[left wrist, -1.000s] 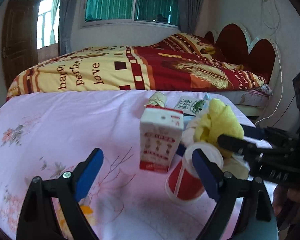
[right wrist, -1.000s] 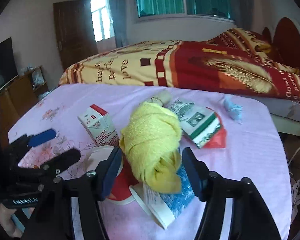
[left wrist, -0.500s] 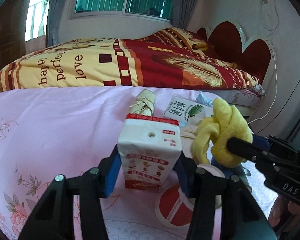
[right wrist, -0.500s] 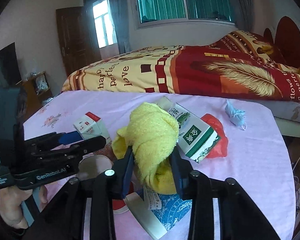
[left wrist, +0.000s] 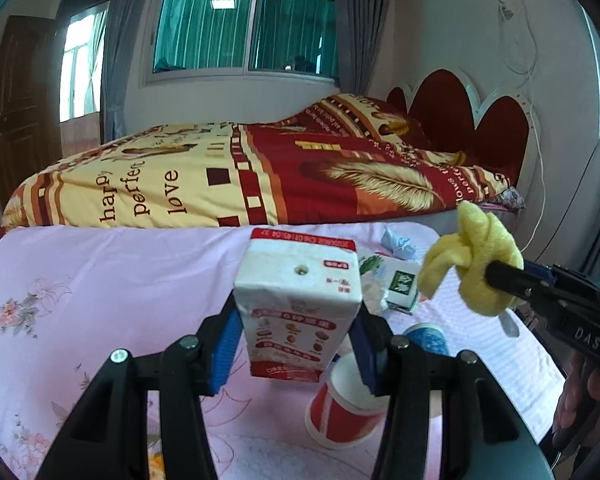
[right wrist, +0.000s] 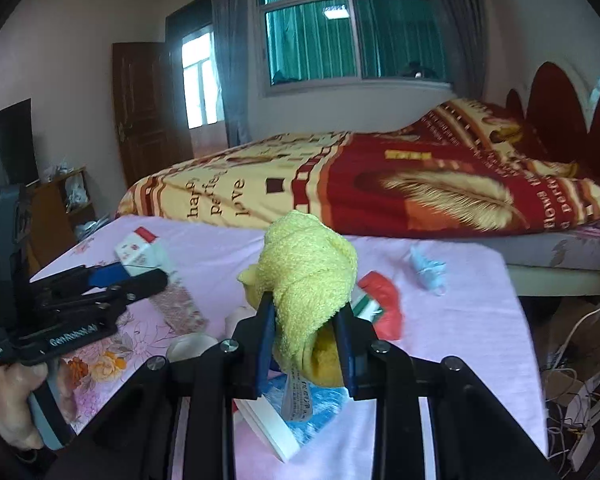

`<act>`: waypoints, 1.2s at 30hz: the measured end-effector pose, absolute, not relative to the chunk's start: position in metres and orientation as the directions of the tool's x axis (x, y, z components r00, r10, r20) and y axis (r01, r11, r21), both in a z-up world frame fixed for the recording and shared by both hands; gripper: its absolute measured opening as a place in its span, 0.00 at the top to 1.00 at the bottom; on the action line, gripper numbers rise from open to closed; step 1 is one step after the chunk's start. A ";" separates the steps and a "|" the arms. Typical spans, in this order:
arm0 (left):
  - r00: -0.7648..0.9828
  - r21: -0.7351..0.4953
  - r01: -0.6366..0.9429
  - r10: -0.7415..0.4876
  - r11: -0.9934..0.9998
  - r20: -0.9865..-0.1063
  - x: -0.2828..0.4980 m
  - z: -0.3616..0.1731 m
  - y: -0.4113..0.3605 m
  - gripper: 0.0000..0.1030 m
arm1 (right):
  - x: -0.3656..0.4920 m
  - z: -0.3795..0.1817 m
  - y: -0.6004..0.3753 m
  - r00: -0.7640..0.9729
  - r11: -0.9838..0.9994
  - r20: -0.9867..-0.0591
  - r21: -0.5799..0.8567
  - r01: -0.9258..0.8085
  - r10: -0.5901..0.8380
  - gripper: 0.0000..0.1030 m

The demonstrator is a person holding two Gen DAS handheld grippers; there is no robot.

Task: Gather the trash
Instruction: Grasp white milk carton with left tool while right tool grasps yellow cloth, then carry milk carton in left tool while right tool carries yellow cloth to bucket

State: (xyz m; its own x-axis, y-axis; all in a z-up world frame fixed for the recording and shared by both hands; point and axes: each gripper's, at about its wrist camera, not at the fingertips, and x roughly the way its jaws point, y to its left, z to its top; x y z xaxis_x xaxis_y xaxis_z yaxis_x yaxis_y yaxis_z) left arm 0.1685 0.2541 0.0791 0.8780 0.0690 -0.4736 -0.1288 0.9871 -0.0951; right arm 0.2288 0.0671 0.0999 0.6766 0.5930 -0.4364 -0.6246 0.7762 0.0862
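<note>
Bedroom with a large bed under a red-and-yellow printed quilt (left wrist: 260, 184), lettered "happy perfect love", set below a wide window with green curtains (left wrist: 244, 28); a red scalloped headboard (left wrist: 460, 120) closes the bed's right end, and a dark wooden door (right wrist: 140, 108) stands in the wall left of the bed.

In front of the bed lies the work surface, a table covered in pink floral cloth (left wrist: 100, 288). All trash rests on or above this cloth.

Left gripper (left wrist: 296, 340): its blue-padded fingers pinch a white-and-red paper milk carton (left wrist: 298, 308) by both sides, held upright and raised off the cloth.

Right gripper (right wrist: 306, 344): its fingers press into a knotted yellow terry cloth (right wrist: 312, 276), held above the cloth to the right of the carton.

Remaining items on the cloth, by size:
- a green-and-white printed carton (left wrist: 400, 284) lying flat, behind and right of the milk carton, with a red plastic wrapper (right wrist: 386, 308) beside it;
- a red-and-white paper cup (left wrist: 340, 408) tipped on its side, below and just right of the milk carton;
- a blue-patterned paper cup (right wrist: 300, 412) lying on its side under the yellow cloth;
- a crumpled pale-blue tissue (right wrist: 428, 268) near the cloth's far right edge, well apart from the rest.
</note>
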 end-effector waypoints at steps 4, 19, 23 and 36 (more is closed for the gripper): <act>0.880 -0.100 -0.119 0.058 0.988 -0.471 0.158 0.084 0.246 0.50 | 0.215 0.106 0.040 0.699 0.796 -0.428 0.088 -0.599 0.573 0.71; 0.891 -0.094 -0.181 0.122 0.979 -0.438 0.119 0.094 0.229 0.50 | 0.166 0.106 -0.037 0.738 0.838 -0.425 0.099 -0.537 0.523 0.71; 0.891 -0.092 -0.196 0.139 0.976 -0.432 0.112 0.096 0.227 0.50 | 0.158 0.106 -0.049 0.744 0.845 -0.427 0.101 -0.525 0.514 0.71; 0.892 -0.101 -0.137 0.079 0.985 -0.446 0.099 0.093 0.193 0.50 | 0.140 0.105 -0.077 0.758 0.863 -0.433 0.110 -0.493 0.488 0.71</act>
